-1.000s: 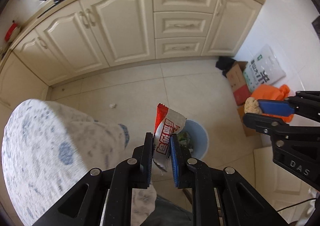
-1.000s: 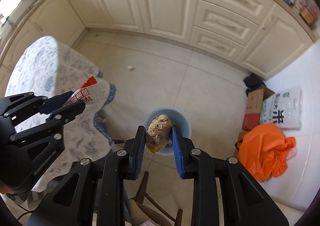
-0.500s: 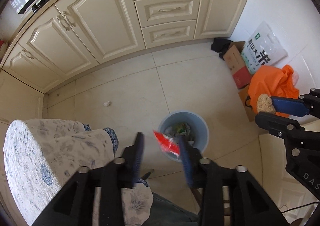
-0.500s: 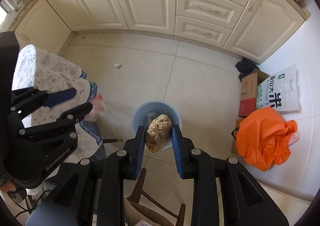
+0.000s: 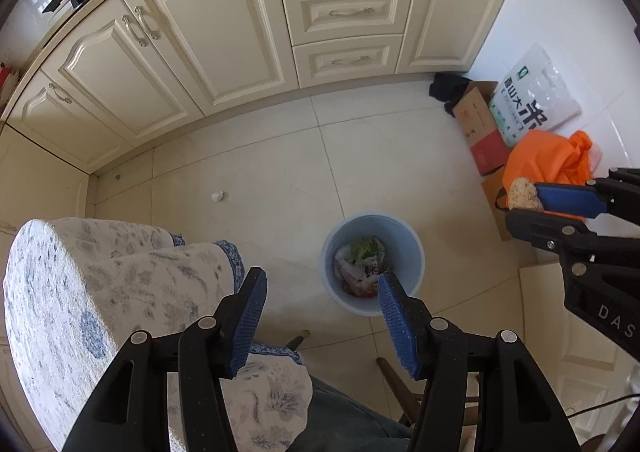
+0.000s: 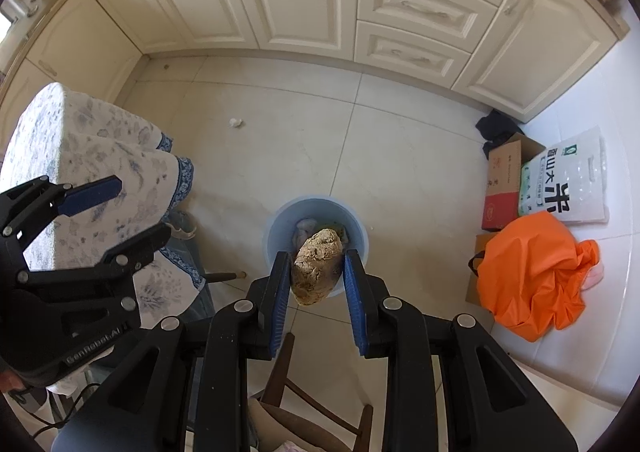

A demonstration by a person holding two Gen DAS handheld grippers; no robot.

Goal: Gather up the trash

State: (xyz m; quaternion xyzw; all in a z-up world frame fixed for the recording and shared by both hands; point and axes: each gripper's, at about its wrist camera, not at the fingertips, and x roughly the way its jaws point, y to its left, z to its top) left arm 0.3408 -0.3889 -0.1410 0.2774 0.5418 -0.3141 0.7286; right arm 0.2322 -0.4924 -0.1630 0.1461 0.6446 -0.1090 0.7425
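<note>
Trash lay piled in the blue bin [image 5: 372, 264] on the floor; its wrappers were too jumbled to tell apart. The left gripper [image 5: 320, 316] hung above the bin's near rim, jaws spread and bare. The right gripper [image 6: 316, 276] pinched a crumpled brown wad [image 6: 318, 266], which hid much of the bin's inside. A small white scrap [image 5: 217, 196] lay apart on the tiles.

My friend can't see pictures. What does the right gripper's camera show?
The right gripper pinches a lumpy brown crumpled wad above a round light-blue plastic bin holding trash on the pale tiled floor. The left gripper is open and empty, beside a blue-flowered tablecloth.
</note>
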